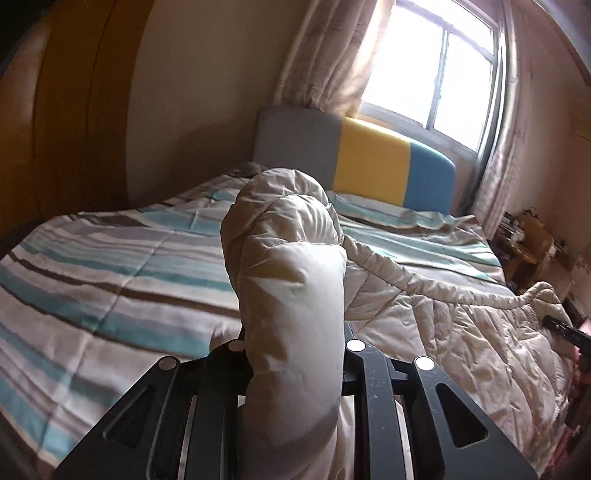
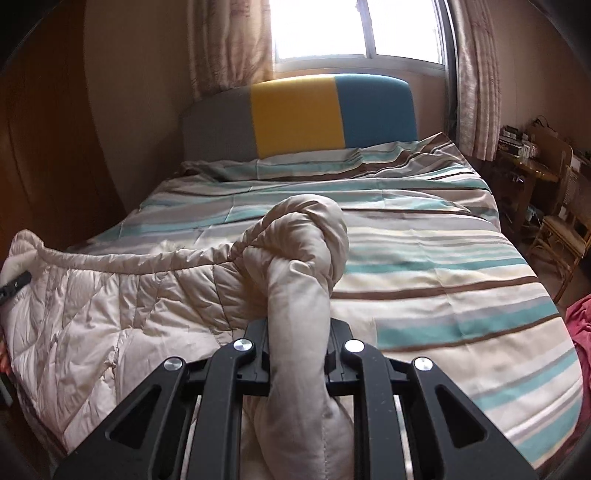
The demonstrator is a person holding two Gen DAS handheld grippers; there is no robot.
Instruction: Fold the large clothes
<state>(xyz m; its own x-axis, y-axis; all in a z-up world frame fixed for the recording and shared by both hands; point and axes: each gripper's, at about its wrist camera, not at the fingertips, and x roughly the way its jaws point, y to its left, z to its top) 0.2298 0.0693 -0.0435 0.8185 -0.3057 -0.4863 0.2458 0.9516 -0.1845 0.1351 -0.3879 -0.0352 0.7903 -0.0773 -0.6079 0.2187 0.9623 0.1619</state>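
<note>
Black jaws of the left gripper point(image 1: 293, 347) sit pinched tight on a fat bunch of beige quilted comforter point(image 1: 288, 258), the padding bulging up between and above them; the right gripper point(image 2: 297, 347) is clamped the same way on another bunched bit of the same comforter point(image 2: 295, 266), its jaws nearly closed with only the squashed fabric between. Between the two grips a piped hem point(image 2: 147, 258) runs slack, sagging toward the bed, and the rest of the comforter lies in a rumpled sheet on the near part of the striped bedspread point(image 2: 443, 258). It looks puffy, soft and fairly light for its bulk, with a smooth, somewhat slick shell, so it will probably droop, balloon and slide rather than hold a crease. I judge the corners or the stitched hem to be the safest places to hold, since the thick filling compresses and may creep out of a shallow pinch. Beyond the comforter the bedspread stretches flat to the grey, yellow and blue headboard point(image 2: 299, 114), with the bright window point(image 2: 354, 29) and curtains point(image 2: 229, 40) behind it.
</note>
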